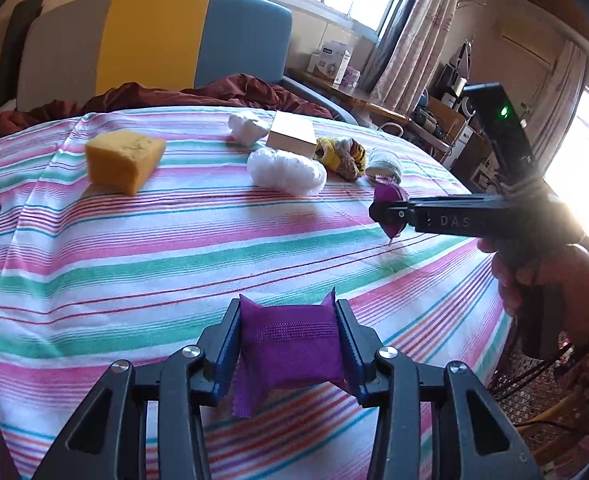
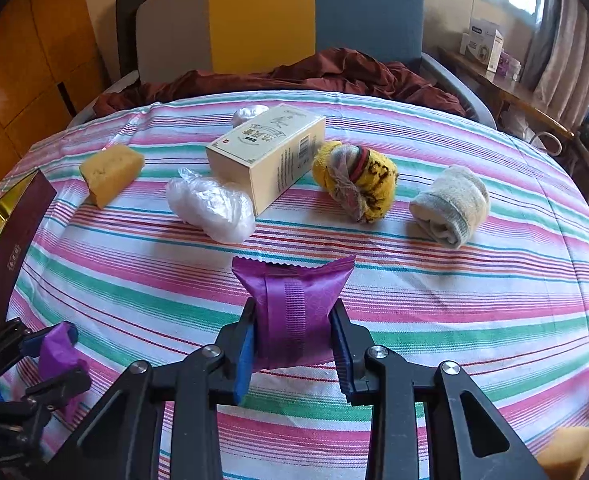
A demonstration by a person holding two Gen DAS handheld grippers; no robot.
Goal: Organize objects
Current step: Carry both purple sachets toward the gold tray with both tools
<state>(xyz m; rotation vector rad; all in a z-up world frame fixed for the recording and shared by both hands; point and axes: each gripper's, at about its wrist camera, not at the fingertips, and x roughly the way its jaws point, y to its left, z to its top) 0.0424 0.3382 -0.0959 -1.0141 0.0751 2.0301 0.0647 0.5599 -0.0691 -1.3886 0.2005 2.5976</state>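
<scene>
Two purple foil packets are held above the striped bedsheet [image 1: 134,264]. My left gripper [image 1: 288,309] is shut on one purple packet [image 1: 290,354], its pads pressing the packet's sides. My right gripper [image 2: 294,309] is shut on the other purple packet [image 2: 290,280], held upright. In the left wrist view the right gripper [image 1: 388,213] reaches in from the right with its packet [image 1: 390,194] just above the sheet. The left gripper [image 2: 60,350] shows at the lower left of the right wrist view.
On the sheet beyond lie a yellow sponge [image 2: 110,172], a crumpled clear plastic bag [image 2: 210,206], a cream carton [image 2: 266,152], a yellow sock ball [image 2: 354,180] and a grey rolled sock [image 2: 450,204]. A dark red box [image 2: 14,248] stands at the left edge. A maroon blanket [image 2: 334,72] is bunched behind.
</scene>
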